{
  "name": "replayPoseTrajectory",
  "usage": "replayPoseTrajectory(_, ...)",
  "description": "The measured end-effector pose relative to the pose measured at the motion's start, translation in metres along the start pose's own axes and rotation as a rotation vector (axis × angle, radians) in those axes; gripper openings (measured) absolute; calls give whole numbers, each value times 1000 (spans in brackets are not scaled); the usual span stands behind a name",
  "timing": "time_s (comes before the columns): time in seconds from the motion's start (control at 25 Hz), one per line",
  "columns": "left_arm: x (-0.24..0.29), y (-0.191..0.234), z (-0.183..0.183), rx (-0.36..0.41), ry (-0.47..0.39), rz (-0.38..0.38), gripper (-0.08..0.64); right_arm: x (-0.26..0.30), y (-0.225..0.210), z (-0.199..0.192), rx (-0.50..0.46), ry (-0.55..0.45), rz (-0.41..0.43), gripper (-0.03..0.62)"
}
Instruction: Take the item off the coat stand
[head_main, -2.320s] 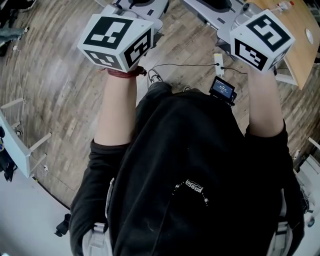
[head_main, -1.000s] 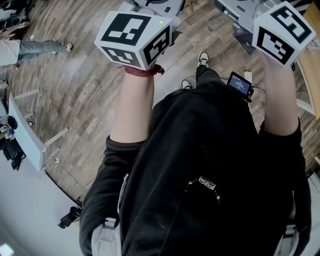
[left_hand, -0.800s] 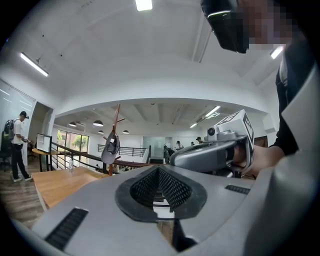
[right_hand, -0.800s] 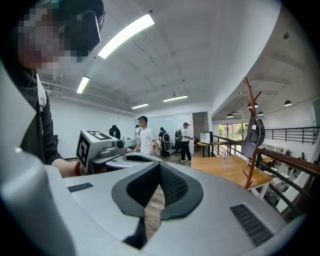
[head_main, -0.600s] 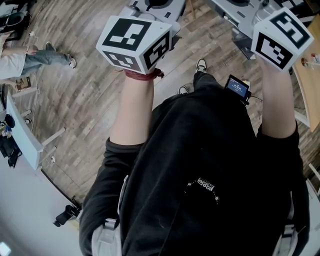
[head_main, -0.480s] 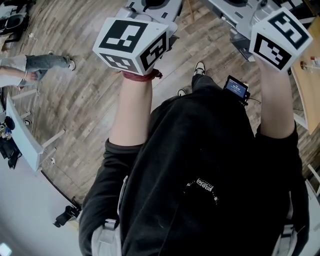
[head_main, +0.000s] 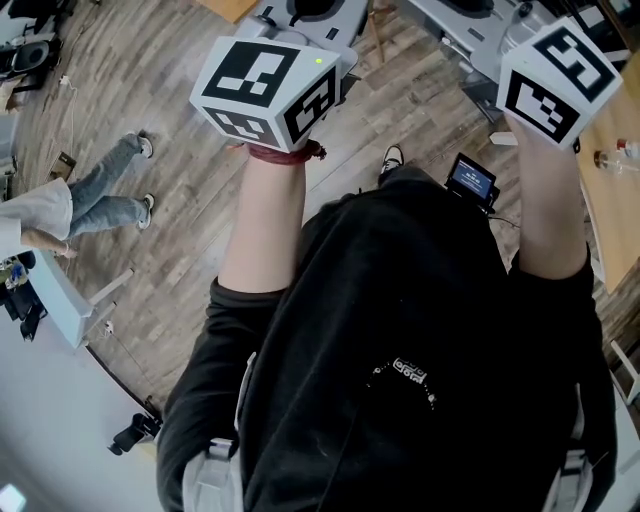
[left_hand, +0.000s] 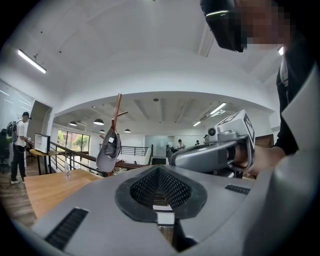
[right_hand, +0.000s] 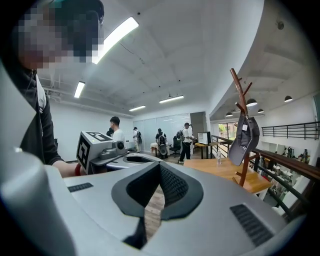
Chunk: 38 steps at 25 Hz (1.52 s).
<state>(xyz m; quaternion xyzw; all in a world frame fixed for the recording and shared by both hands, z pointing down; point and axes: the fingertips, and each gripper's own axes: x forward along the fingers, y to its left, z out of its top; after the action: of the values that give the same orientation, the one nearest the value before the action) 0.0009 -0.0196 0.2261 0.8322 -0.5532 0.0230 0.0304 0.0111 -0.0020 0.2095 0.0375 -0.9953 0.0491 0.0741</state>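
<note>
Holding the left claw pressed together and empty, pointing level, with a wooden surface lying at left, a clear bottle standing on it, and the grey cap hanging high on a peg of the brown coat stand just right of that bottle. Holding the right claw pressed together and empty too, alongside the left one, with that cap showing right of its line, well apart from both claws and touching neither.
</note>
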Motion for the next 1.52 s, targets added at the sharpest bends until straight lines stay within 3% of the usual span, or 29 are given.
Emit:
replayPoseTrajectory(0.24,47,28,15,2,-6,19,3,7,-54,13,0,-5,-3,12)
replayPoseTrajectory(0.44,75,29,1,0,28,60,3,-1,-91,-6,-104,34,-204,12)
replayPoseTrajectory(0.72,95,32,-3,-3,-3,124,3,-4,-109,-20,-105,-55,-318,12)
replayPoseTrajectory(1.2,87,30,-7,-1,-7,142,3,1,-107,-26,-60,-57,-245,12)
replayPoseTrajectory(1.52,124,21,-8,33,19,127,3,-18,-145,-29,-1,-114,-243,12)
